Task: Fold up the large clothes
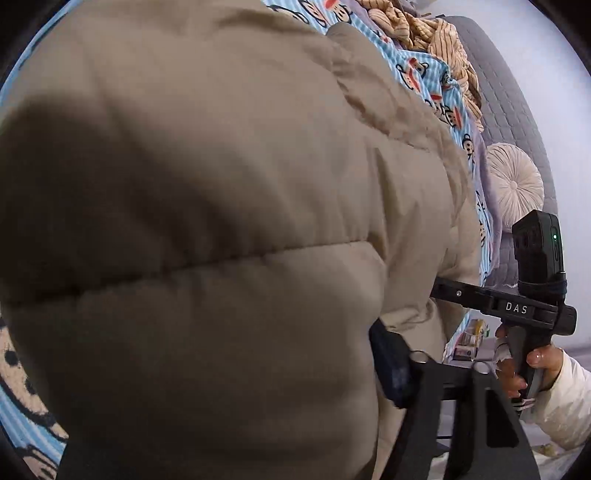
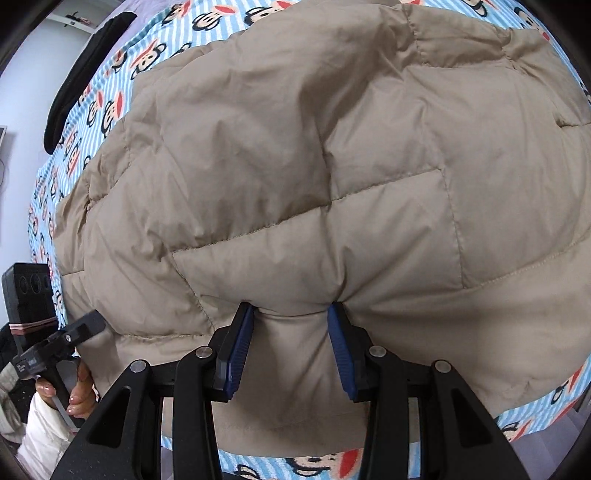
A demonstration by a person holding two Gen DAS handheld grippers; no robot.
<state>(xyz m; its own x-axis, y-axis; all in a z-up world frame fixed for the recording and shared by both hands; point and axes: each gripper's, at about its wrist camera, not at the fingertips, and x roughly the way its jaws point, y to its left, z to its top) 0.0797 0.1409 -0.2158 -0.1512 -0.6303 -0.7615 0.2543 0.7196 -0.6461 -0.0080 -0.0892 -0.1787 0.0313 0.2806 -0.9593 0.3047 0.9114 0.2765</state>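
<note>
- Right gripper [image 2: 290,350]: blue pads clamped on a pinched ridge at the near hem of the jacket [image 2: 314,166], which lies spread on the bed sheet [image 2: 110,92].
- Left gripper [image 2: 79,326]: at the jacket's edge; whether its jaws grip cloth cannot be told.
- Technique, as judged: take a matching hold on both sides, then lift evenly so the padded hem folds over without sagging.
- Clearance: sheet borders the jacket all round; striped garment [image 1: 436,33] and cushion [image 1: 515,177] lie well apart.
</note>
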